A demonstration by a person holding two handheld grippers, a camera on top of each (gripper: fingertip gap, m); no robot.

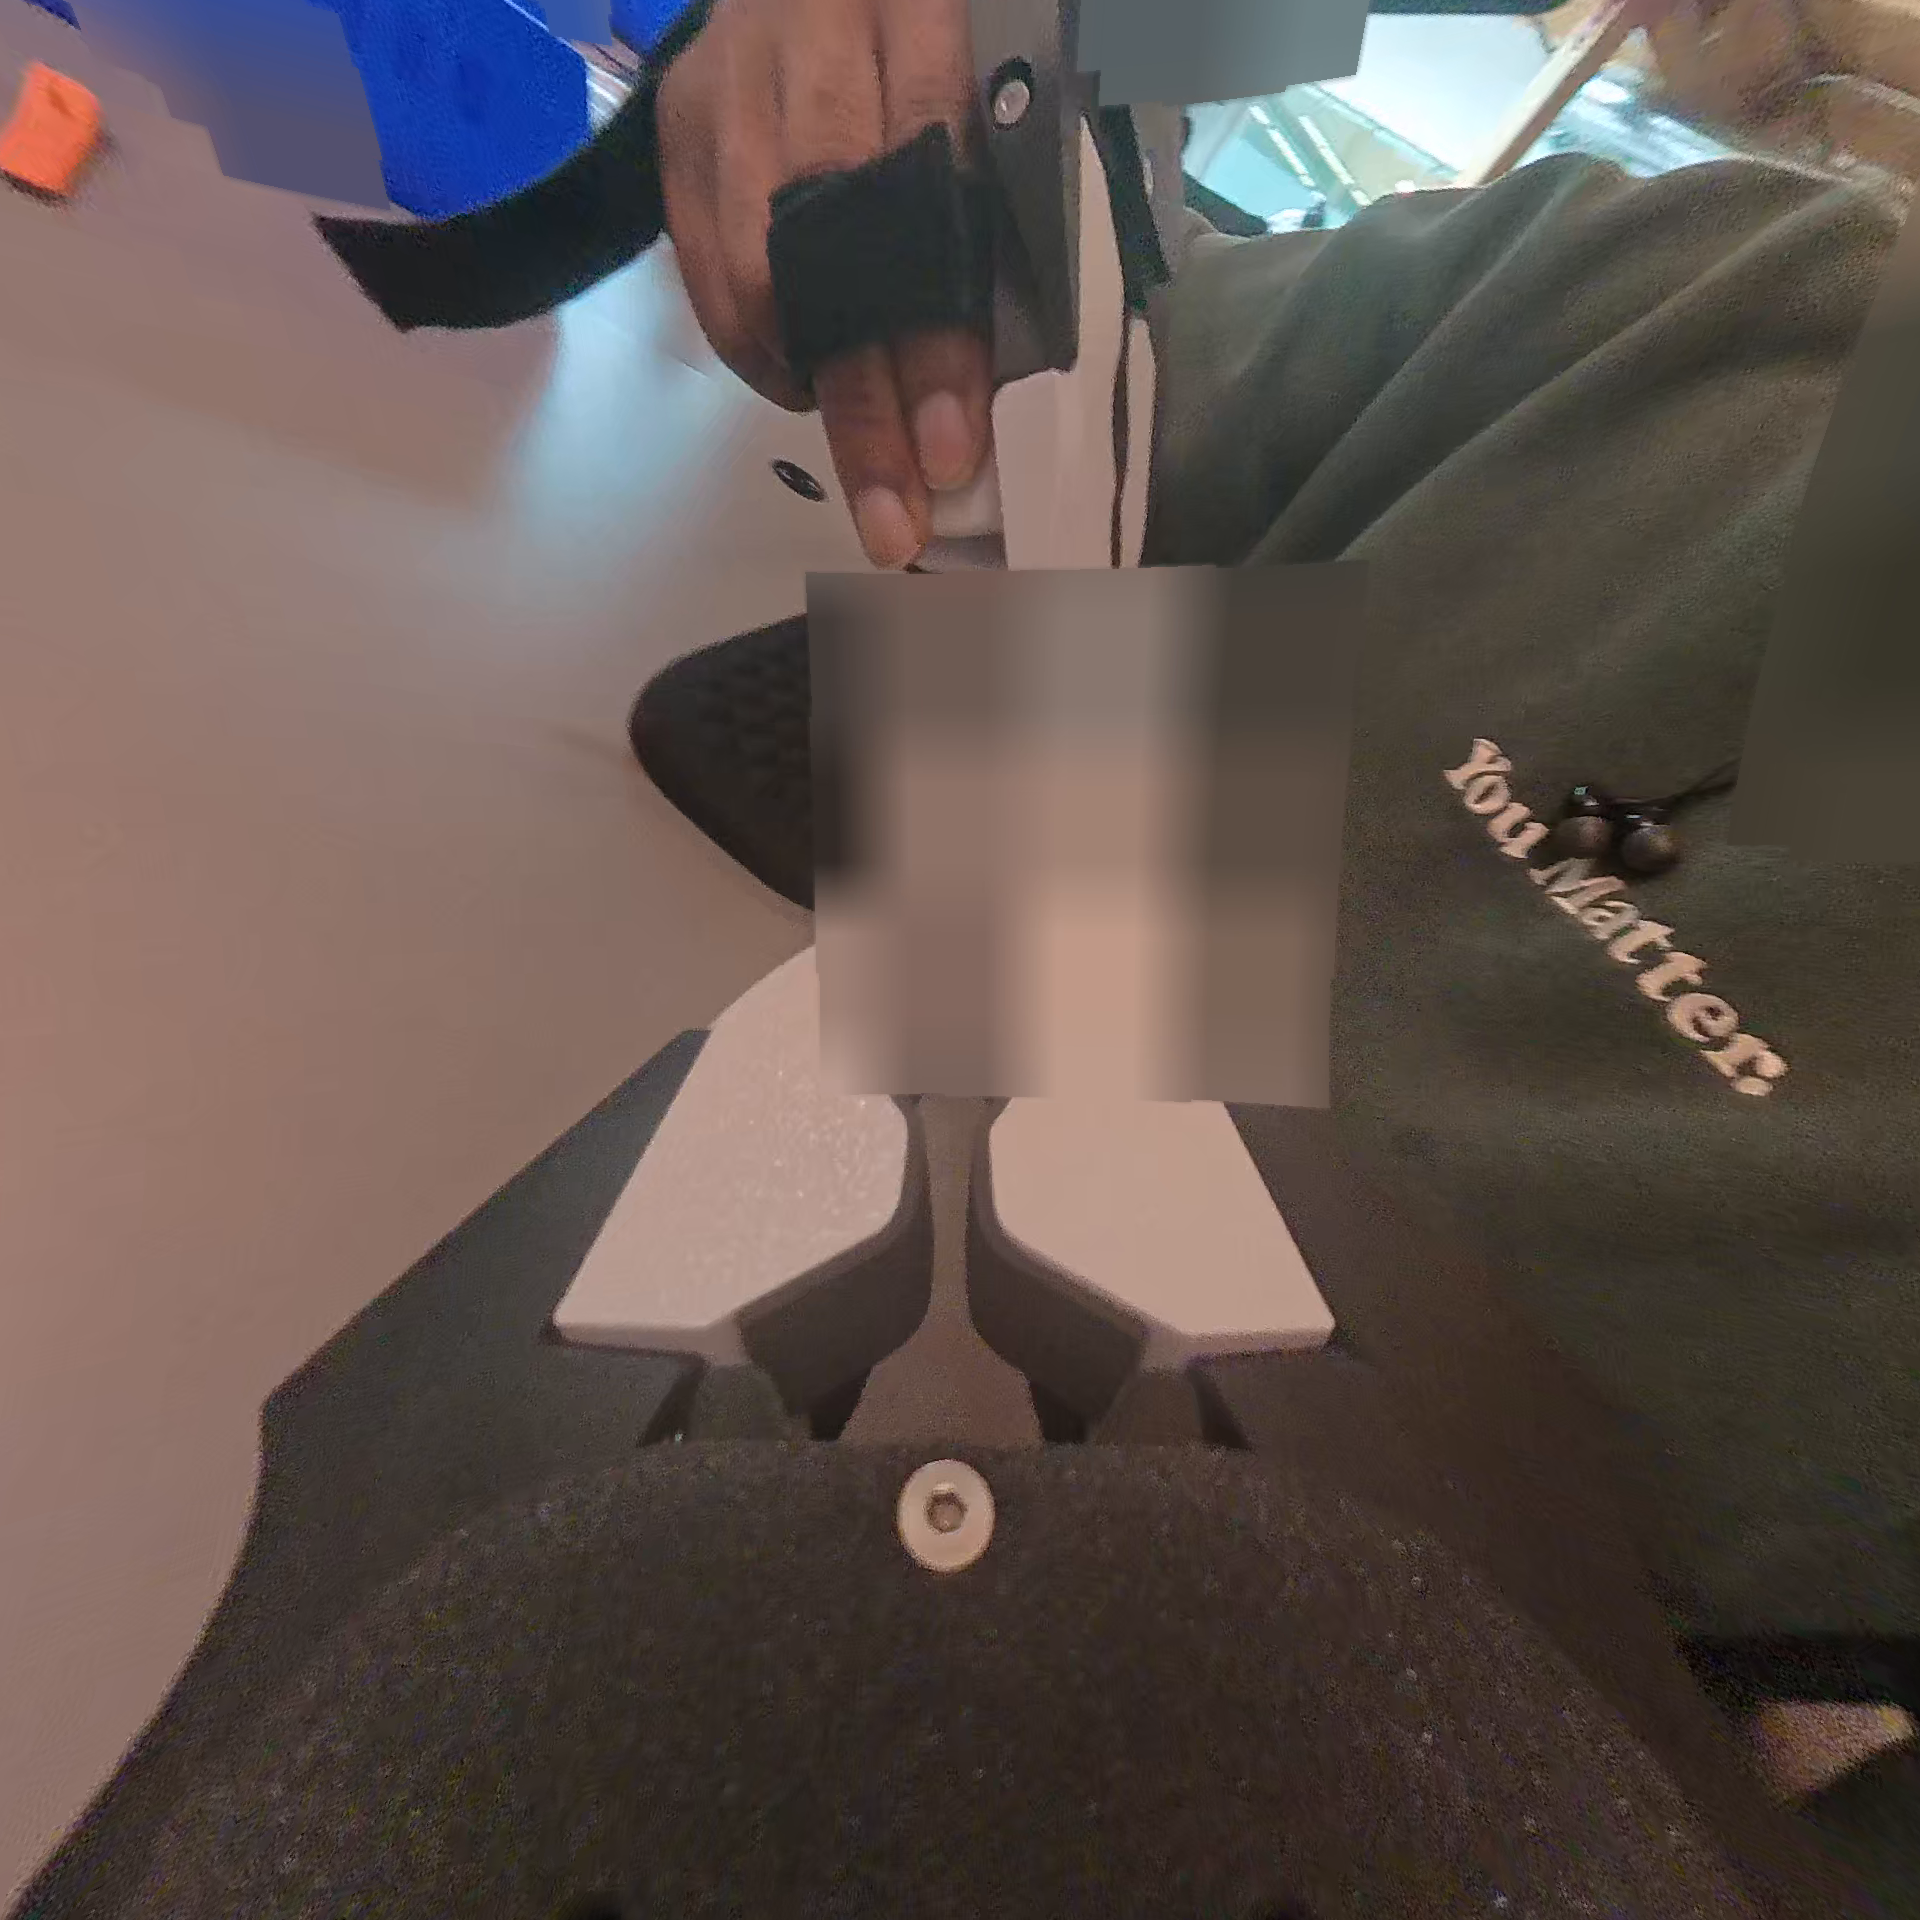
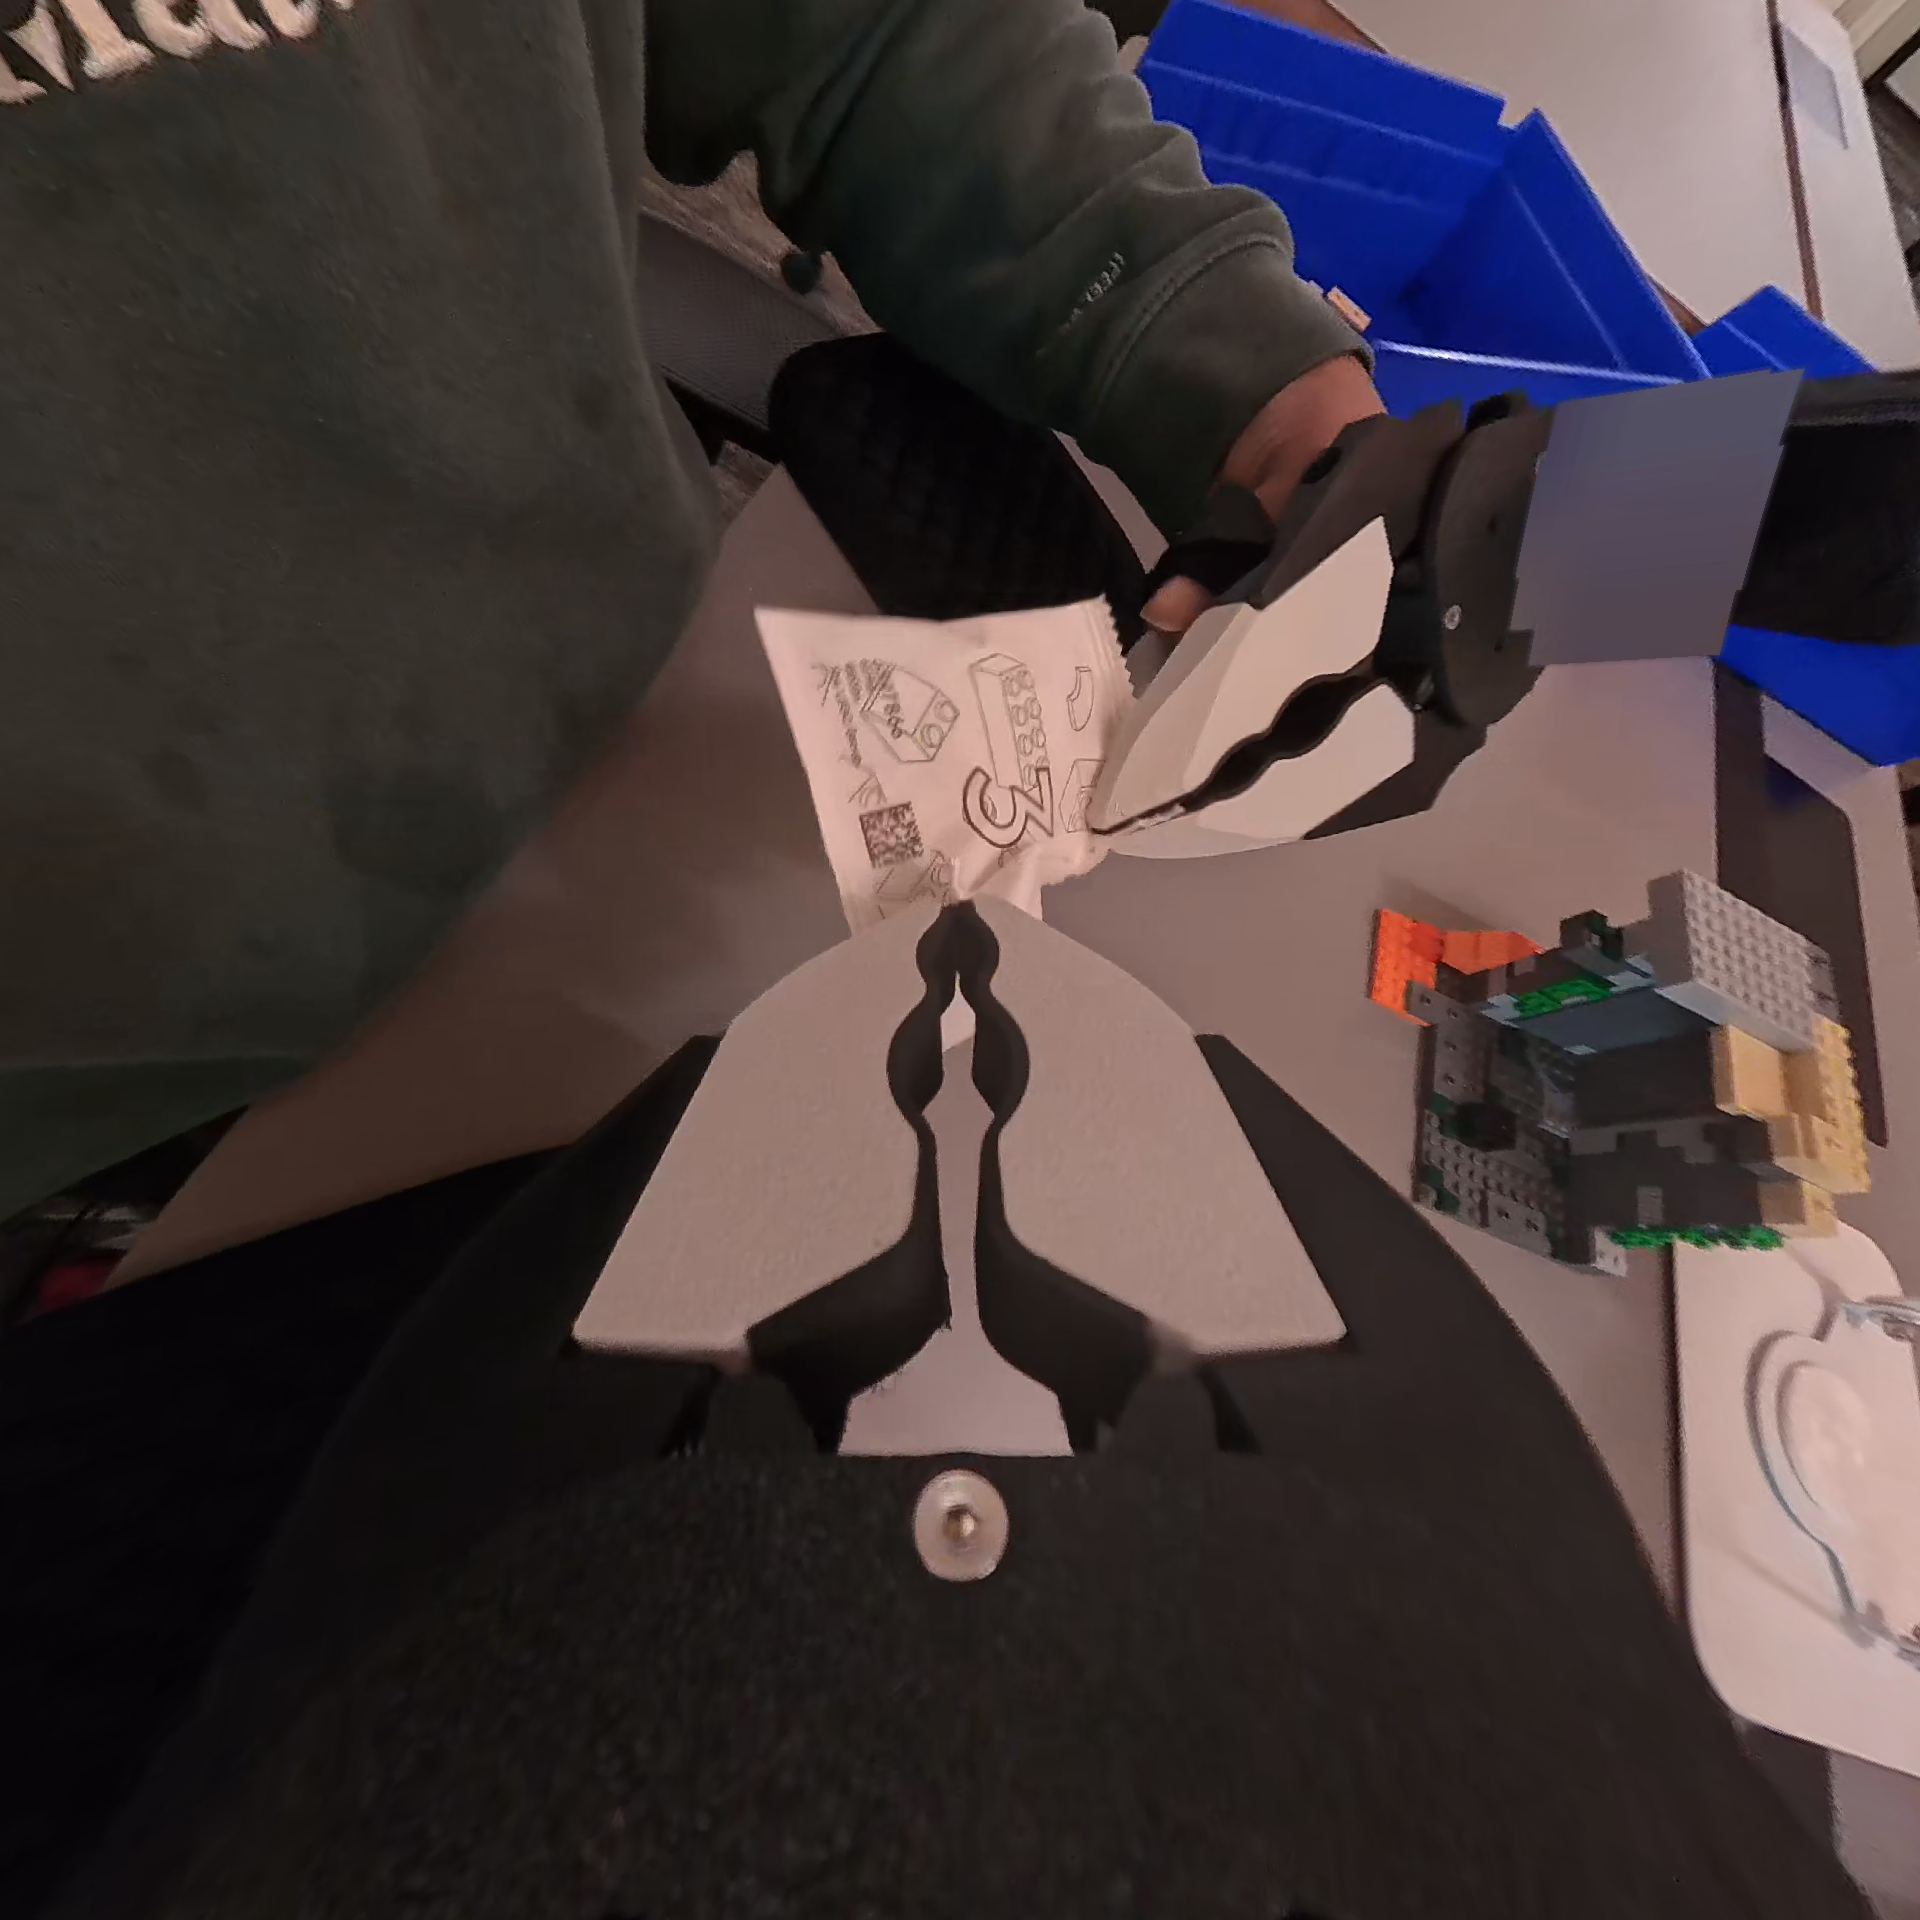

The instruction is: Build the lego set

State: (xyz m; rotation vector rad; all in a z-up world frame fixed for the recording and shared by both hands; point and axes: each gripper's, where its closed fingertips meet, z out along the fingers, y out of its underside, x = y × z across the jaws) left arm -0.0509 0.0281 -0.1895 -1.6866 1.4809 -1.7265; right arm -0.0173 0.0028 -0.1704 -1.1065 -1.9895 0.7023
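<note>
A grey counter (image 2: 1299,914) is carrying a brick model (image 2: 1631,1081) and blue bins (image 2: 1455,208). Above its near edge, the right tool (image 2: 961,909) is pinching a white printed bag (image 2: 935,727) at its bottom edge, while the left tool (image 2: 1107,826) is clenching the bag's right side.

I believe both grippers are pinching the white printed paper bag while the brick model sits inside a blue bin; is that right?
Not quite: the right wrist view shows the brick model standing on the grey table, outside the blue bins. Both the right gripper and the left gripper do pinch the white printed paper bag.
</note>
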